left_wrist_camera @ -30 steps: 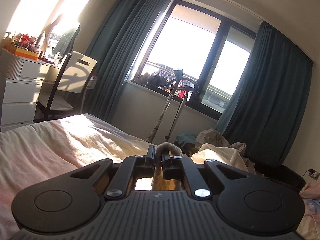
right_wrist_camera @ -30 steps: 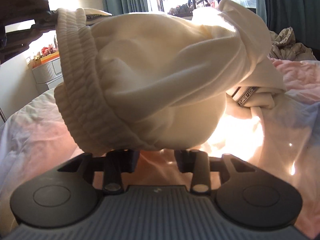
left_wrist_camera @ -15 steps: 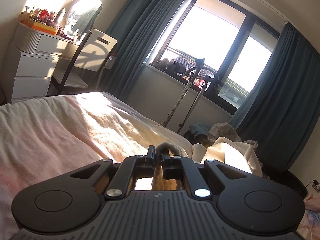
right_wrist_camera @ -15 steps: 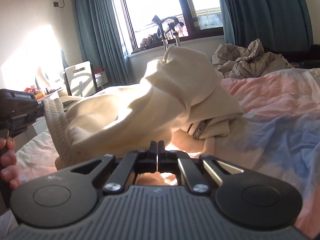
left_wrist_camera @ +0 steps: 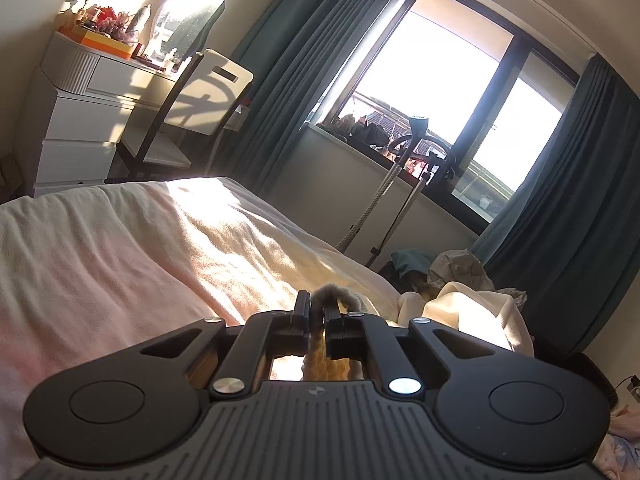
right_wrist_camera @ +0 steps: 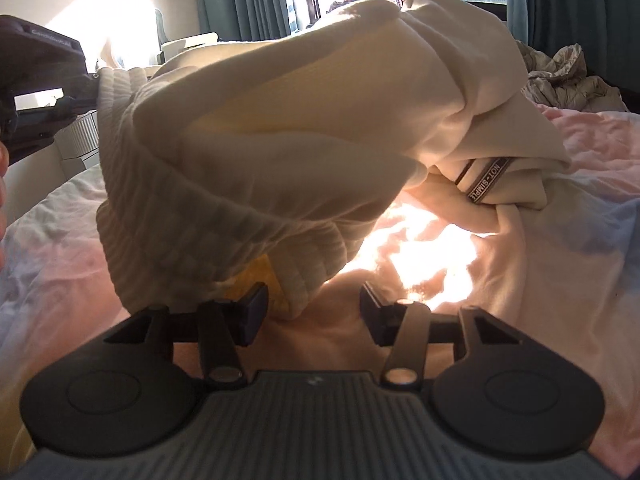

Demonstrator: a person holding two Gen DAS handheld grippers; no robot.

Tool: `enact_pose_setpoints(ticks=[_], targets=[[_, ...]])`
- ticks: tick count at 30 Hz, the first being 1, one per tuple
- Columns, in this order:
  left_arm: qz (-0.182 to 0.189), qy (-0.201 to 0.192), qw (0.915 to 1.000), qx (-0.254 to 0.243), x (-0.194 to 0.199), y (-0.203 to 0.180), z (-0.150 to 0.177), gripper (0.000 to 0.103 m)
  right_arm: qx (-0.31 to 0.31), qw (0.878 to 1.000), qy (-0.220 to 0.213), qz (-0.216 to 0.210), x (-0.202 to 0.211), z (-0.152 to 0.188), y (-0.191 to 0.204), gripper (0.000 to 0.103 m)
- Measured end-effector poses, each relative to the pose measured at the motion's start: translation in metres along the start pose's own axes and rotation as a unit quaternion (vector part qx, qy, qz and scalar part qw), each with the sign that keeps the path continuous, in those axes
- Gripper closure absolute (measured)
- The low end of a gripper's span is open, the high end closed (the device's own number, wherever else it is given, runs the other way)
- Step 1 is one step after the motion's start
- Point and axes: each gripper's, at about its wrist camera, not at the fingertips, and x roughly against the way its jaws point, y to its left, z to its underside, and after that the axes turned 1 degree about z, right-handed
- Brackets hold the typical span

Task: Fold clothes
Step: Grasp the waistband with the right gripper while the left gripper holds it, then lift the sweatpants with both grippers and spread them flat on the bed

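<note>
A cream sweatshirt point(right_wrist_camera: 320, 120) hangs bunched above the pink bed point(right_wrist_camera: 580, 240). In the left wrist view my left gripper point(left_wrist_camera: 316, 312) is shut on its ribbed hem point(left_wrist_camera: 338, 294), which loops out above the jaws. From the right wrist view that gripper point(right_wrist_camera: 90, 84) holds the hem up at the far left. My right gripper point(right_wrist_camera: 312, 306) sits low under the hanging ribbed hem point(right_wrist_camera: 180, 208). Its jaws are opening, and a fold of the hem dips between them beside the left finger point(right_wrist_camera: 254, 306) with no pad pressing on it. A black neck label point(right_wrist_camera: 486, 180) shows at the right.
A white dresser point(left_wrist_camera: 76, 112) and a chair point(left_wrist_camera: 192, 92) stand left of the bed point(left_wrist_camera: 100, 260). A garment steamer pole point(left_wrist_camera: 384, 196) stands under the window. A heap of crumpled clothes point(right_wrist_camera: 568, 76) lies beyond the sweatshirt. A hand point(right_wrist_camera: 2, 184) shows at the left edge.
The right gripper, shut and back from the sweatshirt half a second ago, has come in close under the hem with its jaws apart. The left gripper keeps its grip and has tilted slightly.
</note>
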Motion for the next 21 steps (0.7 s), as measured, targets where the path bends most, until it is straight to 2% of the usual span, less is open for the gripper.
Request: enact_pose_setpoints(ticks=[2, 5, 10, 13, 16, 18, 21], targets=[[-0.004, -0.002, 1.0, -0.008, -0.001, -0.001, 0.002, 0.095, 0.002, 1.0, -0.008, -0.002, -0.003, -0.003, 0.0, 0.067], [-0.01, -0.003, 0.9999, -0.011, -0.005, 0.0, 0.004, 0.095, 0.016, 0.999, -0.04, 0.001, 0.006, -0.006, 0.002, 0.075], [-0.014, 0.0, 0.9999, -0.01, -0.004, -0.001, 0.005, 0.095, -0.008, 0.996, -0.081, 0.036, 0.058, -0.019, -0.012, 0.092], [-0.01, 0.004, 0.9999, -0.013, 0.001, -0.003, 0.007, 0.095, -0.013, 0.993, -0.099, 0.067, 0.109, -0.022, -0.027, 0.095], [0.001, 0.012, 0.9996, -0.025, 0.007, -0.007, 0.011, 0.095, -0.019, 0.99, -0.098, 0.095, 0.141, -0.018, -0.042, 0.095], [0.012, 0.011, 0.9982, -0.058, 0.013, -0.017, 0.019, 0.095, -0.038, 0.989, -0.094, 0.109, 0.156, -0.014, -0.052, 0.094], [0.012, 0.011, 0.9931, -0.116, 0.02, -0.032, 0.035, 0.095, -0.045, 0.988, -0.075, 0.125, 0.158, -0.004, -0.058, 0.094]])
